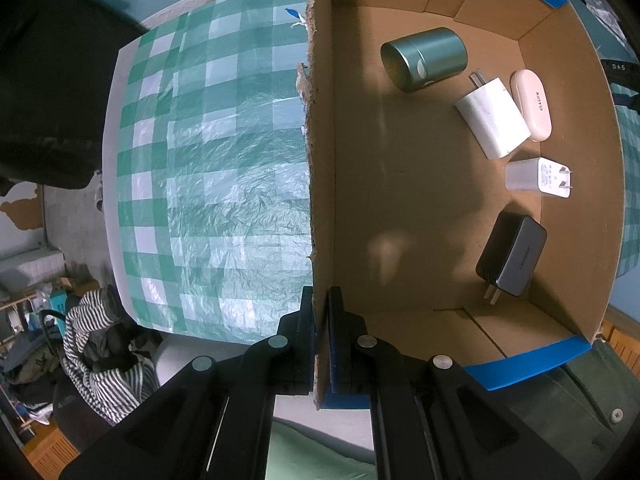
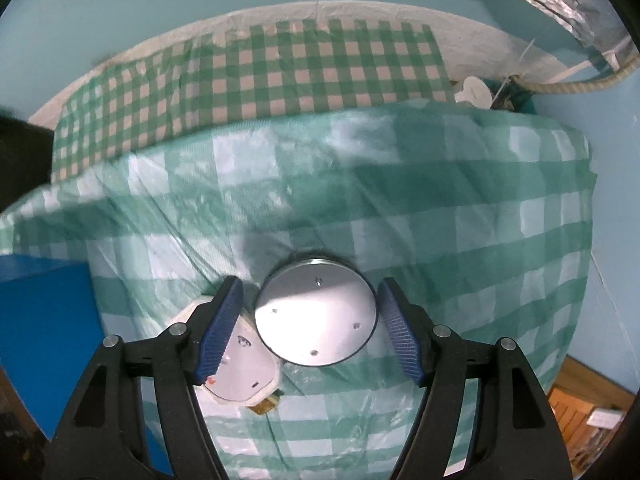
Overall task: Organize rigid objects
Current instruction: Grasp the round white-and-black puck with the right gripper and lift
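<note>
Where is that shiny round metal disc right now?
In the right wrist view, the metal disc lies on the green checked tablecloth, between the open jaws of the right gripper, beside a white gadget on its left.

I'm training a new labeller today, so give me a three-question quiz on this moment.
1. True or false: the left gripper is clamped on the box wall.
2. What sits between the right gripper's open fingers? A) black charger B) silver disc C) pink case
3. How many chargers lie in the box, and in which colours?

Key:
1. True; the fingers are shut on the wall's edge.
2. B, the silver disc on the checked cloth, not yet gripped.
3. Three: the large white charger, the small white charger and the black charger, beside the green can and pink case.
</note>
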The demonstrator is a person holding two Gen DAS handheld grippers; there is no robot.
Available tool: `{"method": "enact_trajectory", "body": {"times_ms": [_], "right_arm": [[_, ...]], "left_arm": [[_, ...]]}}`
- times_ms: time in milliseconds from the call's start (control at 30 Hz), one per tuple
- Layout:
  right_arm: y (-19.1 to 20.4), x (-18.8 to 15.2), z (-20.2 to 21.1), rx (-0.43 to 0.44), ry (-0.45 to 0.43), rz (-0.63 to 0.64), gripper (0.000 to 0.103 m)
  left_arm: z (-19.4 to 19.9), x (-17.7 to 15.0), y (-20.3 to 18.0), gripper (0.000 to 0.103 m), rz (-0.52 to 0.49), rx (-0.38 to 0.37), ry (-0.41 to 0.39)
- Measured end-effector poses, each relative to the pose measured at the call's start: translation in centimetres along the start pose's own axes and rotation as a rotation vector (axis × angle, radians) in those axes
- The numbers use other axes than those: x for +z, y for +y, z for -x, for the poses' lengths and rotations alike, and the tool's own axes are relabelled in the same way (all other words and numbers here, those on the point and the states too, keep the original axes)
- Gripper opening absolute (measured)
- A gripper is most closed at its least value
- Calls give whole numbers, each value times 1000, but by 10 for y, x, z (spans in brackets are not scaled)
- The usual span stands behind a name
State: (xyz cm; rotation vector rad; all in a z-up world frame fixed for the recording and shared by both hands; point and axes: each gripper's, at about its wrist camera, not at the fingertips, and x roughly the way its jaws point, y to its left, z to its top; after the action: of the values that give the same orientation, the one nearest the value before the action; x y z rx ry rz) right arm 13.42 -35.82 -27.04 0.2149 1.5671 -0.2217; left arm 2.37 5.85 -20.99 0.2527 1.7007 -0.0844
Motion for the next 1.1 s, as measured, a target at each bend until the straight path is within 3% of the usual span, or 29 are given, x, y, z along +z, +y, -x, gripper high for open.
{"method": "enact_trajectory", "body": {"times_ms": [100, 167, 600, 1100], "right_arm": [[1, -3, -1, 5, 6, 0, 69], [4, -7, -1, -1, 4, 17, 63], [40, -41, -4, 34, 61, 168, 63], [31, -42, -5, 72, 52, 75, 62]], "left_arm": [[0, 0, 0, 5, 0, -2, 1], [0, 0, 0, 5, -3, -3, -1], [-1, -2, 1, 5, -15, -3, -8], [0, -2, 2, 5, -23, -11, -15]]}}
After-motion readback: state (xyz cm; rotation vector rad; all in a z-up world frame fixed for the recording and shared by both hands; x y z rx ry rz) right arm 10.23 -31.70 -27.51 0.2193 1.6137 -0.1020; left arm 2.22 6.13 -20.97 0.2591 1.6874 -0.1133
